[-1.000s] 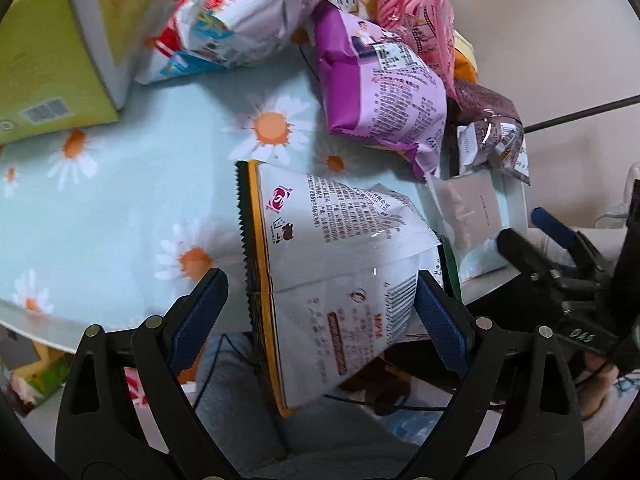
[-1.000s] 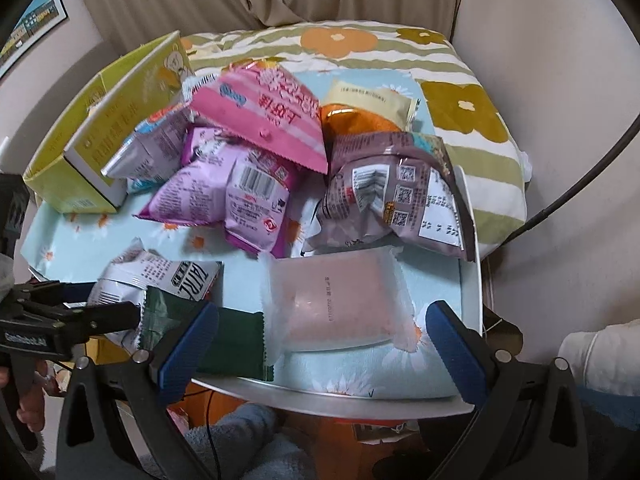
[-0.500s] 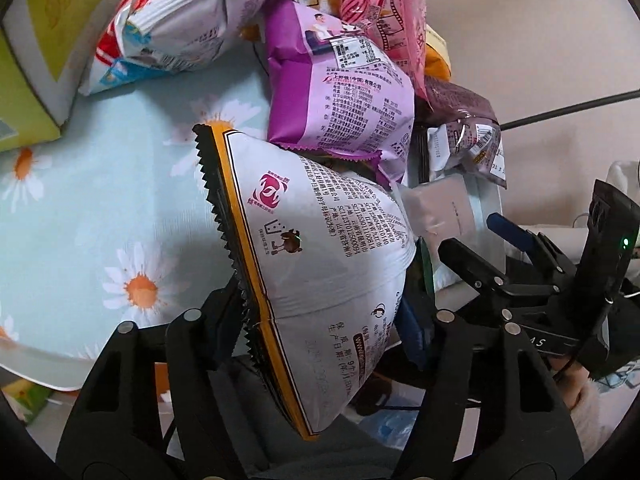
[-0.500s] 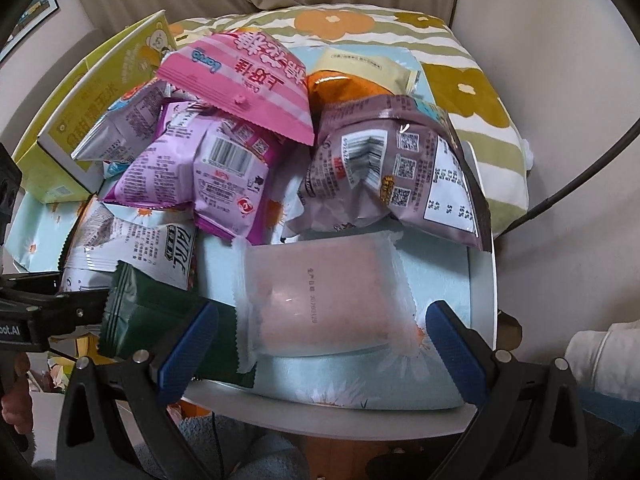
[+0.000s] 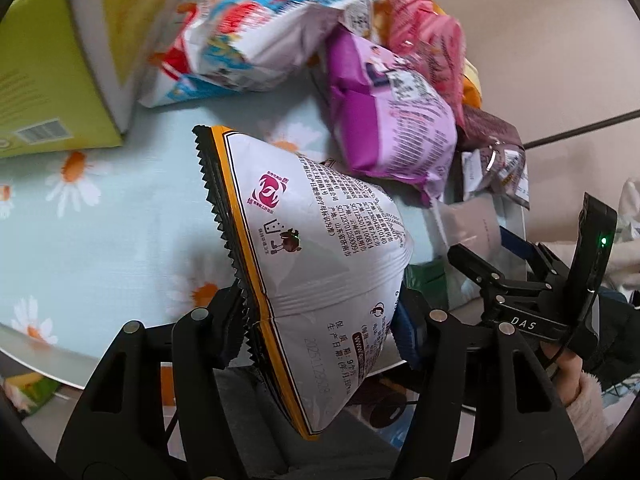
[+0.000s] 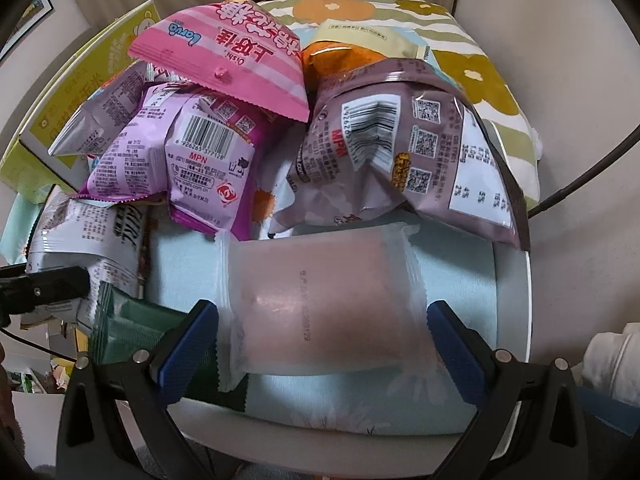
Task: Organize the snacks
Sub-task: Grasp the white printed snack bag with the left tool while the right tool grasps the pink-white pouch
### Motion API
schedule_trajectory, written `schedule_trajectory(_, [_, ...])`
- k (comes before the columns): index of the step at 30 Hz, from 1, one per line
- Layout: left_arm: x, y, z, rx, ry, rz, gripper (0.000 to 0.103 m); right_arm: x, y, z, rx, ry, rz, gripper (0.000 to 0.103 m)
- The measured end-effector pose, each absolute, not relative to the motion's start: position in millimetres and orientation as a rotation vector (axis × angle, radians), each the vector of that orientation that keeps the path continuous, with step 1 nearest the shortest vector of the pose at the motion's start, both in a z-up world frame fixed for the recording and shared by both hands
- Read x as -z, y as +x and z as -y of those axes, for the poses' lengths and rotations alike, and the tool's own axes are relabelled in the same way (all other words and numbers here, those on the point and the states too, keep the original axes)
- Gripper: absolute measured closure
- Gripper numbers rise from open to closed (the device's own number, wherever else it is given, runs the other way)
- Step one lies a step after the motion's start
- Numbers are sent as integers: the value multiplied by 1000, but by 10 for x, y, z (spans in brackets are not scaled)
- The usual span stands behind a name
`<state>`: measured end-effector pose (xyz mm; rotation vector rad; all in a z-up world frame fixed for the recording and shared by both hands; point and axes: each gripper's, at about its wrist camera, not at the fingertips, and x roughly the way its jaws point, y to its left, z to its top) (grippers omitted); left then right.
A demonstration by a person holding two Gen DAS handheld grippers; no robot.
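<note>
While the left tongs [image 5: 320, 320] have just been closing, they now clench the lower part of a white snack bag [image 5: 320, 248] with an orange-and-black serrated edge, its top pointing toward 11 o'clock above the daisy-print desk [image 5: 100, 240]. At 9 to 10 o'clock sits a yellow-green box [image 5: 52, 80]; at 12 o'clock a red-and-blue printed bag [image 5: 260, 28] lies blurred, and a purple bag [image 5: 392, 120] lies at 1 o'clock. Seen from the right wrist, the right tongs [image 6: 320, 344] stand released, one blue pad on either side of a frosted pinkish packet [image 6: 320, 300] lying flat on the desk near its front edge, not pressing it. A green packet [image 6: 136, 328] lies just beside it at 8 o'clock, and a mauve bag [image 6: 400, 148] is at 1 o'clock.
</note>
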<state>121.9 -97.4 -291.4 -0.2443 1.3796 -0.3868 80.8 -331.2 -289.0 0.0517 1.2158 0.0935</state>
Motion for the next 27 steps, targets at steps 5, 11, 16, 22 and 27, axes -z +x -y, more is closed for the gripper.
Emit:
schedule_trajectory(5, [2875, 1221, 798, 351, -251, -1367, 46, 2918, 858, 3282, -95, 40, -1217, 0])
schedule_trajectory(11, [2833, 1205, 609, 325, -271, -1356, 46, 3011, 868, 3181, -84, -6, -1226, 0])
schedule_trajectory(16, [2784, 1169, 522, 316, -281, -1342, 46, 3041, 877, 3217, -74, -5, -1211, 17])
schedule_trajectory(22, [2685, 1106, 440, 315, -294, -1329, 46, 2976, 827, 3226, -76, -13, -1187, 30])
schedule_trajectory(27, [2576, 1071, 453, 312, -296, -1309, 46, 2866, 758, 3195, -90, 19, -1169, 31])
